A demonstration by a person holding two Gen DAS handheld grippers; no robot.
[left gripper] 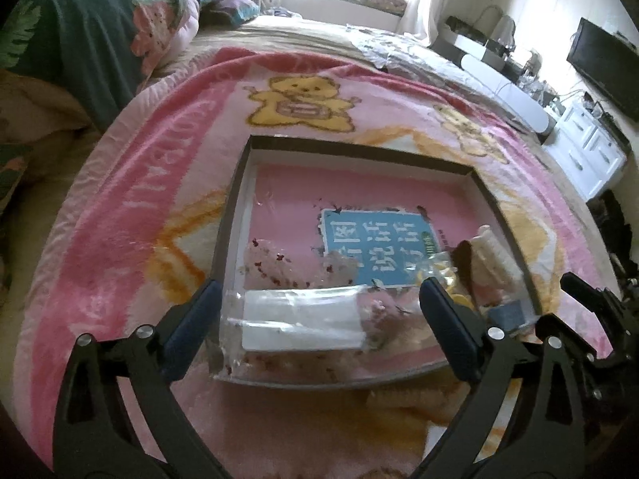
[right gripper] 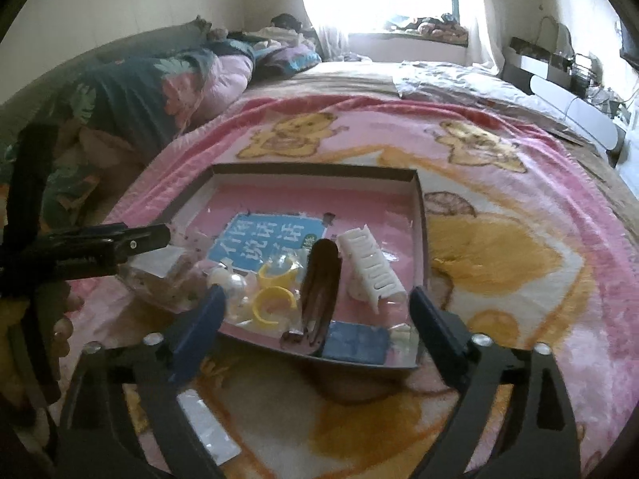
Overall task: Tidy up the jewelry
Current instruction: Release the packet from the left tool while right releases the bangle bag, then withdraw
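The box (right gripper: 419, 199) lay on the pink blanket (right gripper: 499, 263) with its top open, so a gripper could come in from above. Its low walls blocked the way in from the sides. The far half of the box floor was bare. The near half was crowded: a white hair claw (right gripper: 371, 271), a brown clip (right gripper: 317, 283), two yellow rings (right gripper: 273, 303), a blue pad (right gripper: 355, 344) and a clear bag (left gripper: 303, 321). The blanket around the box was open on the right.
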